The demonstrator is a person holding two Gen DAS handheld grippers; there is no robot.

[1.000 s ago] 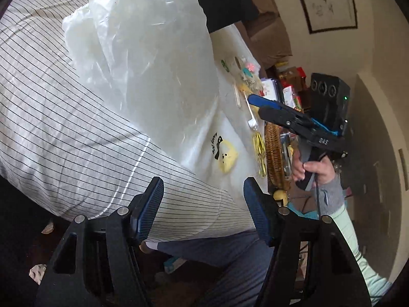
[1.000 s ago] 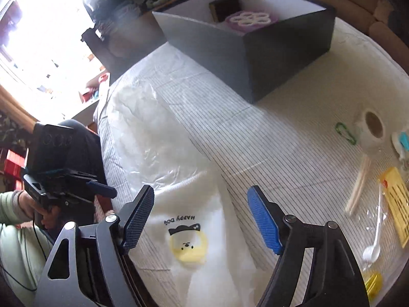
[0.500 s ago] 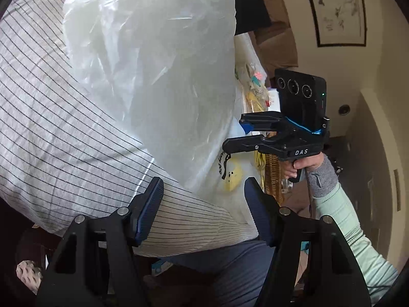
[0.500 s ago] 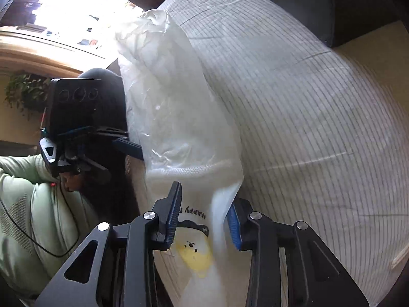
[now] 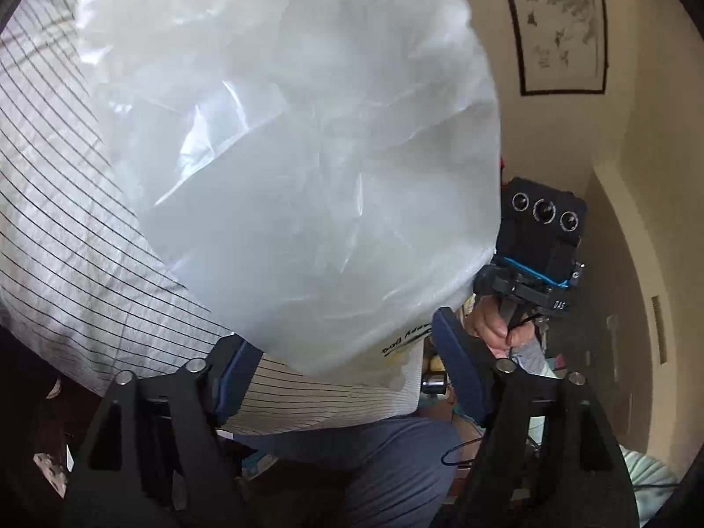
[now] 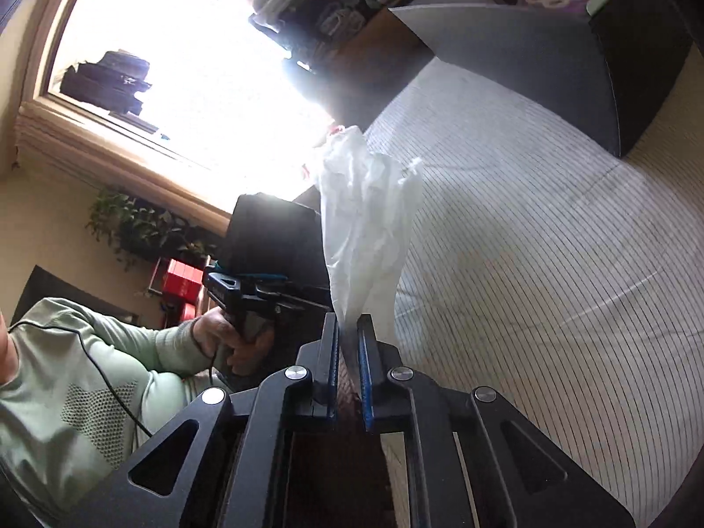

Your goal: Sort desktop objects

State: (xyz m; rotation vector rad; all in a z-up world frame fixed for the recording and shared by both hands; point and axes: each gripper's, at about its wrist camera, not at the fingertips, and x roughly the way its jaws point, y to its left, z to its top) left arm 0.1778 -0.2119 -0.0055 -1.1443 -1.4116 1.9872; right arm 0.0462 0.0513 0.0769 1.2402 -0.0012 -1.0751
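A white translucent plastic bag (image 5: 299, 167) with a "Happy Dog" print fills most of the left wrist view, lifted above the striped tablecloth (image 5: 57, 202). My right gripper (image 6: 347, 330) is shut on the bag's lower edge; the bag (image 6: 365, 220) stands up from its jaws. My left gripper (image 5: 347, 352) is open, its fingers to either side of the bag's bottom end, not gripping it. The right gripper's body (image 5: 541, 246) shows at the bag's right edge. The left gripper's body (image 6: 264, 277) shows just left of the bag.
A dark open box (image 6: 550, 66) with a purple item inside stands at the far side of the striped tablecloth (image 6: 550, 264). A bright window (image 6: 189, 66) and a plant (image 6: 136, 229) are to the left. A framed picture (image 5: 559, 22) hangs on the wall.
My right gripper closed fully on the bag and lifted it off the table. The bag now hangs closer to my left gripper, which stayed open.
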